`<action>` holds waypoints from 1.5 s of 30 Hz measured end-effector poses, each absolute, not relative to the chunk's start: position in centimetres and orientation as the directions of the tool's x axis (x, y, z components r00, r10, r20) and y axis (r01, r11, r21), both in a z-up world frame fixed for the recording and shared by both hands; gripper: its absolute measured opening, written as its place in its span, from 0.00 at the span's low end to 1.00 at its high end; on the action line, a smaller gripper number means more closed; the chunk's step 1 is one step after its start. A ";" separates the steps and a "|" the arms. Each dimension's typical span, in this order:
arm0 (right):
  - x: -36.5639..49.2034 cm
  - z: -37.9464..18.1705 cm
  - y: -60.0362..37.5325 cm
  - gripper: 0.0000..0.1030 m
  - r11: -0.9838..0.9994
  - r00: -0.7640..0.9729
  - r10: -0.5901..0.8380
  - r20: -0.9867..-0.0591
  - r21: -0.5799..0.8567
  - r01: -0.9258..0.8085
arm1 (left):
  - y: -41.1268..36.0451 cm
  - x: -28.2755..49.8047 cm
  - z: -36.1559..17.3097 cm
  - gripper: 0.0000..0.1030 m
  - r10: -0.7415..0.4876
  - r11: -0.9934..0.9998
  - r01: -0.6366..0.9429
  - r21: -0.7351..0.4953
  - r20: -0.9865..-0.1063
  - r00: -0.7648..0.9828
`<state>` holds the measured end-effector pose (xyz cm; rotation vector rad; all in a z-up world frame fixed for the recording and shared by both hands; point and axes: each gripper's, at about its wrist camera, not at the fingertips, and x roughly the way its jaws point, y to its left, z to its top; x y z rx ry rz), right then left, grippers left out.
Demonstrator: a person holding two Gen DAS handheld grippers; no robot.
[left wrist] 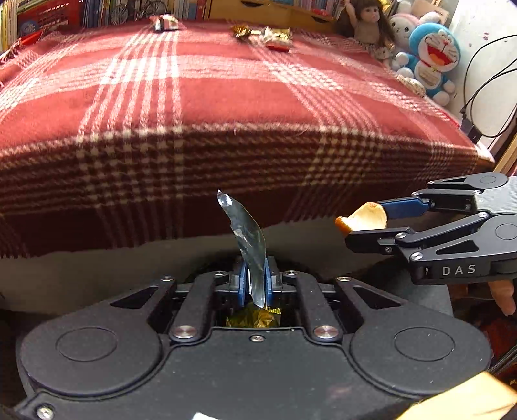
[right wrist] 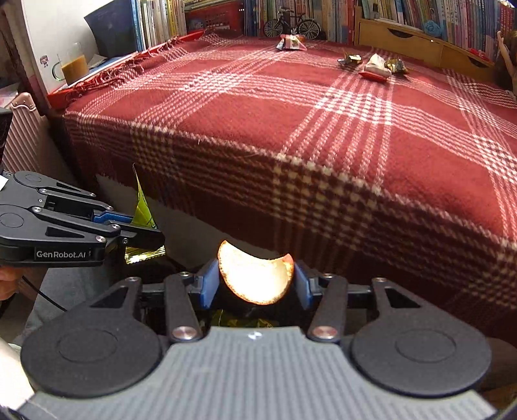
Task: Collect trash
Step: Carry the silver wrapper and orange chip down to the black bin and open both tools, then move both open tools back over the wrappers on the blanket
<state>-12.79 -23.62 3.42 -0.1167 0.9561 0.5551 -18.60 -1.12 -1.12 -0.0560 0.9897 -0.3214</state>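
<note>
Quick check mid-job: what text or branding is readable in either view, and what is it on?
"DAS": on the right gripper body, left wrist view.
"GenRobot.AI": on the left gripper body, right wrist view.
Book spines: too small to read.
Wrappers on the blanket: print blurred.
Wrapper in the left jaws: print unreadable.

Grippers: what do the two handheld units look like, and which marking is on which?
Both are matte black linkage grippers with silver pivot screws and blue finger pads. The left gripper reads "GenRobot.AI" on its side; the right gripper reads "DAS". A thin black cable trails below the left unit.
</note>
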 end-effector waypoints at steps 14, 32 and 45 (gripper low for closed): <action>-12.0 -1.2 -22.3 0.55 0.843 0.311 0.340 -0.888 0.141 -0.519 | -2.0 -16.0 -7.6 0.13 -0.251 0.964 0.169 -0.206 -0.917 0.311; -11.3 -2.6 -22.0 0.71 0.848 0.281 0.330 -0.901 0.152 -0.508 | -3.1 -15.2 -9.0 0.47 -0.245 0.964 0.165 -0.207 -0.935 0.258; -11.0 -2.4 -22.3 0.74 0.851 0.294 0.335 -0.895 0.153 -0.502 | -3.1 -15.1 -8.3 0.51 -0.237 0.966 0.166 -0.198 -0.933 0.270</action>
